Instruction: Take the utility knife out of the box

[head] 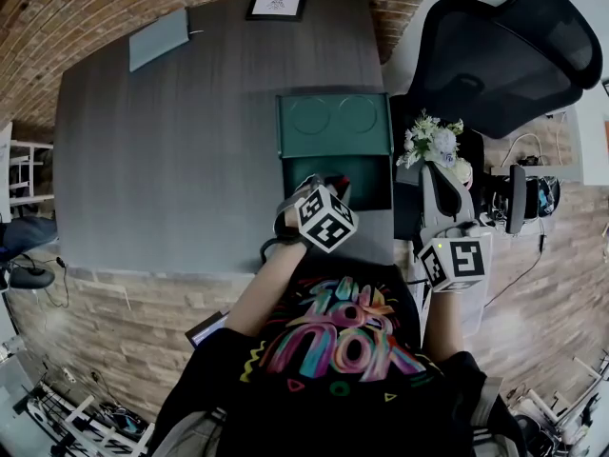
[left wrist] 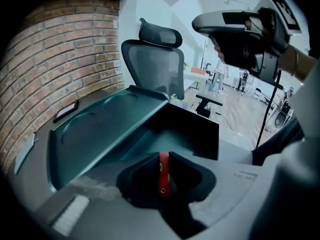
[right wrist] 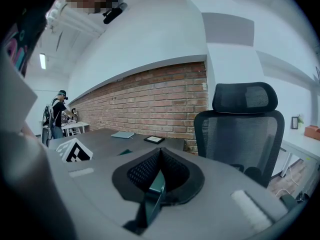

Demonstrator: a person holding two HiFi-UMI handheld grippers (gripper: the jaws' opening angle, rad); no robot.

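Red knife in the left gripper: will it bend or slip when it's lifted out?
Probably stiff: the utility knife stands straight, with no sag, between the closed jaws of the left gripper. It might pivot or slip, since only a thin strip is pinched. It is likely light, being slim beside the box.

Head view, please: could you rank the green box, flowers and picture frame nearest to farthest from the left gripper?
1. Green box: the left gripper reaches into it.
2. Flowers, to the right.
3. Picture frame, at the view's top.
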